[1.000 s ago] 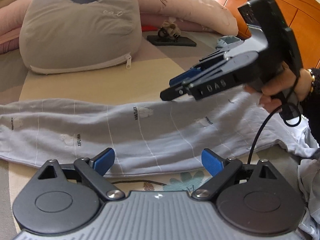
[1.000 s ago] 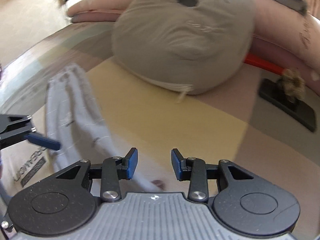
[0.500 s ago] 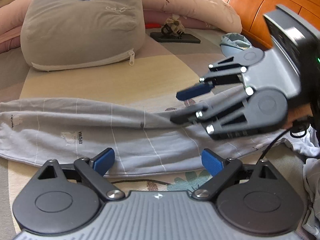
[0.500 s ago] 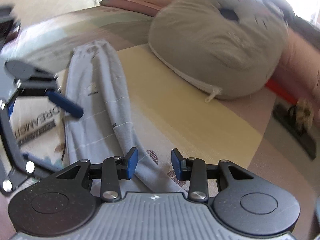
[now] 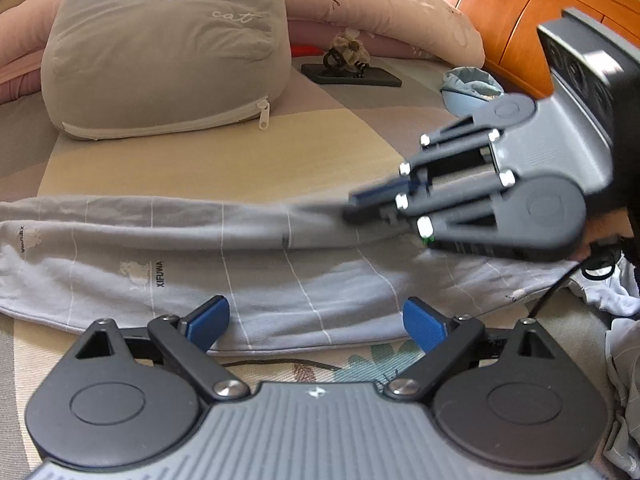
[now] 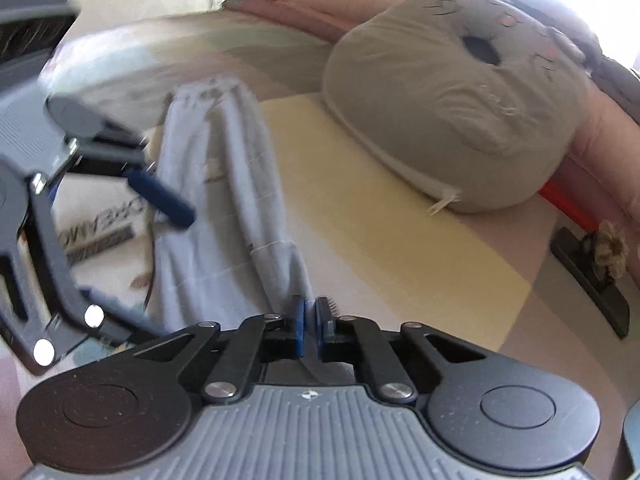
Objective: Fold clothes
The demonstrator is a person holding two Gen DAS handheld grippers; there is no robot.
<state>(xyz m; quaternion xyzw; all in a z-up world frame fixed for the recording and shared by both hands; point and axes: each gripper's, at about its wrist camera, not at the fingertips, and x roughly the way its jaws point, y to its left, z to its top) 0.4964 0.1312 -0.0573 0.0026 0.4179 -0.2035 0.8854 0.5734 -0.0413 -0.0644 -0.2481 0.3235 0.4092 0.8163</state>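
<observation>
Light grey trousers (image 5: 160, 256) with thin white lines lie stretched left to right across the bed. In the right wrist view the trousers (image 6: 216, 184) run away from the camera. My right gripper (image 5: 352, 208) reaches in from the right onto their far edge. Its jaws are closing, and the right wrist view shows my right gripper (image 6: 310, 312) pinching a ridge of the grey cloth between the blue pads. My left gripper (image 5: 316, 322) stands open over the near edge, pads wide apart and nothing pressed between them. It also shows at the left of the right wrist view as the left gripper (image 6: 152, 256).
A grey cat cushion (image 5: 168, 48) and a long pink pillow (image 5: 380, 4) lie behind the trousers. A black slab with a hair clip (image 5: 352, 76) and a pale blue bundle (image 5: 472, 88) sit near the wooden headboard (image 5: 520, 20). More clothes (image 5: 624, 344) are heaped at the right.
The right gripper rolled, came down onto the far edge of the trousers, and its jaws went from apart to pinched on the cloth. The left gripper stayed put and open.
</observation>
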